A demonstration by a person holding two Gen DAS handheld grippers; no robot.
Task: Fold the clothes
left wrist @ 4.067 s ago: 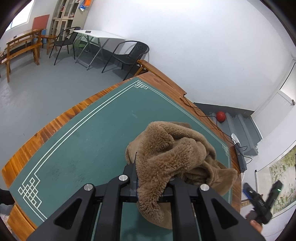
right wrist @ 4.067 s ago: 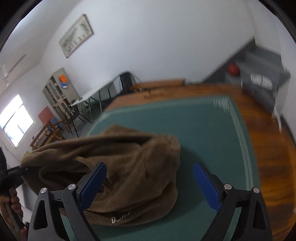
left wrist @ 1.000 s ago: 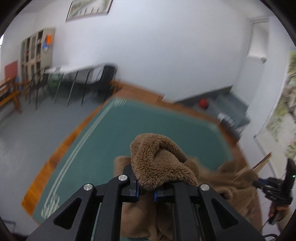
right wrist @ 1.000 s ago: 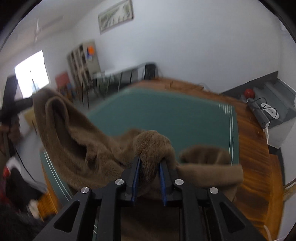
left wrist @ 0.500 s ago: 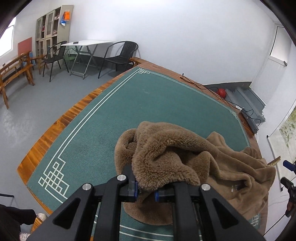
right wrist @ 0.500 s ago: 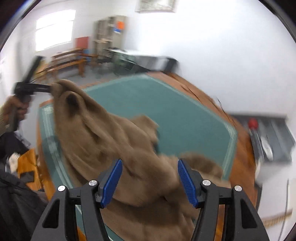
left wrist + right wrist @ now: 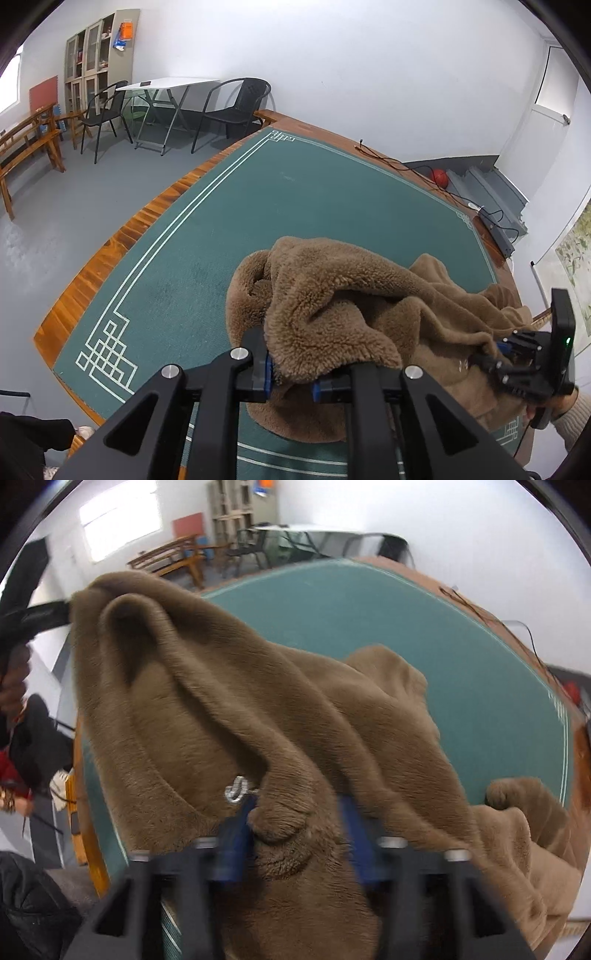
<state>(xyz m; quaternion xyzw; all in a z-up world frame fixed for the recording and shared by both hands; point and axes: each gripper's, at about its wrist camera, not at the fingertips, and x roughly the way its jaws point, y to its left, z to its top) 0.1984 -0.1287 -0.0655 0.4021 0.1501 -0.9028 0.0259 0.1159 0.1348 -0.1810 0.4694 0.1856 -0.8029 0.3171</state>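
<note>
The right gripper [image 7: 291, 834], which half a second ago stood wide apart above the brown fleece garment [image 7: 258, 709], is closing its fingers [image 7: 236, 834] around a fold of it beside a small metal ring [image 7: 236, 790]. The left gripper [image 7: 290, 376], earlier raised with its bunch of fleece, now sits lower toward the green surface [image 7: 280, 199], its fingers easing slightly apart on the cloth.

The fleece garment [image 7: 343, 306] lies on the table [image 7: 258, 206], bunched directly ahead of the left tongs [image 7: 290, 380]. The right tongs [image 7: 491, 354] sit at its right edge. Beyond the table's far left corner stand two chairs [image 7: 236, 107] and a small folding table [image 7: 166, 88].
</note>
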